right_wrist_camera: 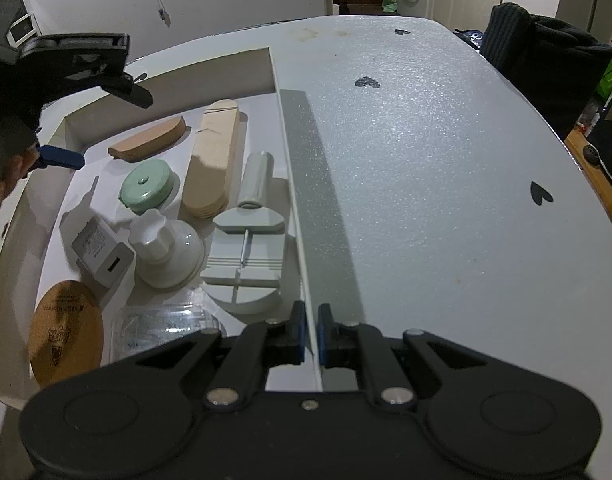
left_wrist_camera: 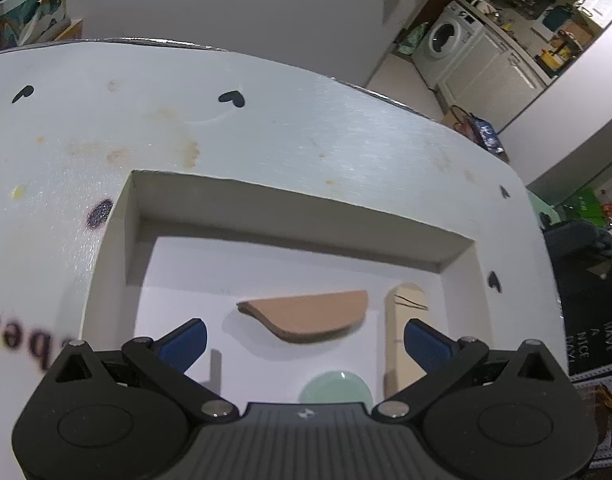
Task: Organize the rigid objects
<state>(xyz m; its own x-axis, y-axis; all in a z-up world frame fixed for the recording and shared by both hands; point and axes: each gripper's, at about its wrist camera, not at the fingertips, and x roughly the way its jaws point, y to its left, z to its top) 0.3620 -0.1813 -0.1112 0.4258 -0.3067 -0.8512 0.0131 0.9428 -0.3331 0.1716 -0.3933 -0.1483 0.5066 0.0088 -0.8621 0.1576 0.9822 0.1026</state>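
Objects lie packed in a shallow white box [right_wrist_camera: 274, 68] on the table [right_wrist_camera: 426, 168]: a brown wedge [left_wrist_camera: 310, 314], a stack of wooden sticks [right_wrist_camera: 211, 164], a green round case [right_wrist_camera: 145, 188], a white knob [right_wrist_camera: 165, 248], a charger [right_wrist_camera: 99, 254], a grey tool [right_wrist_camera: 245, 252], a cork coaster [right_wrist_camera: 65, 332] and a clear pack [right_wrist_camera: 165, 328]. Left gripper [left_wrist_camera: 304, 344] hangs over the far end of the box with its jaws spread wide and nothing between the pads; the wedge lies free on the box floor just ahead of them, the sticks beside the right-hand pad. Right gripper [right_wrist_camera: 312, 334] is nearly closed, its pads pinching the near side wall of the box and steadying it. Judged step: placement of the wedge is complete and the left gripper is free. No loose object shows on the table in either view, so the sorting appears near its end. Next move, as a judgement: lift the left gripper straight clear without brushing the wedge or sticks, while the right gripper holds the wall until the left is out.
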